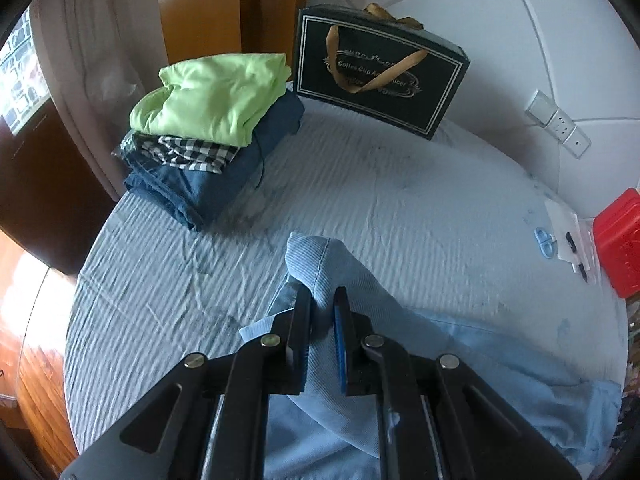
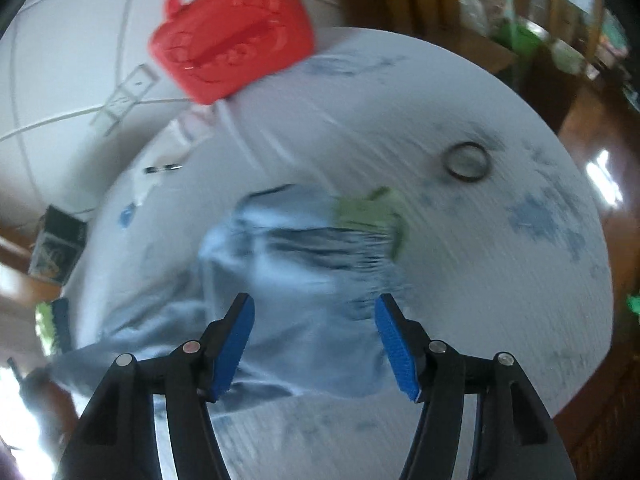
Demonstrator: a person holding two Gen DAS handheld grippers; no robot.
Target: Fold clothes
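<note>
A light blue garment (image 1: 400, 344) lies crumpled on the round table, which is covered in a pale blue striped cloth (image 1: 360, 184). My left gripper (image 1: 323, 300) is shut on a raised fold of this garment, whose tip sticks up between the fingers. In the right wrist view the same garment (image 2: 304, 292) is blurred, with a green patch (image 2: 368, 212) at its far edge. My right gripper (image 2: 314, 312) hangs open above it, nothing pressed between its blue pads (image 2: 394, 340).
A stack of folded clothes (image 1: 208, 120), lime green on top, sits at the table's far left. Behind it stands a black gift bag (image 1: 380, 76). A red plastic case (image 2: 232, 36), papers with a pen (image 1: 572, 240) and a dark ring (image 2: 466, 160) lie near the edges.
</note>
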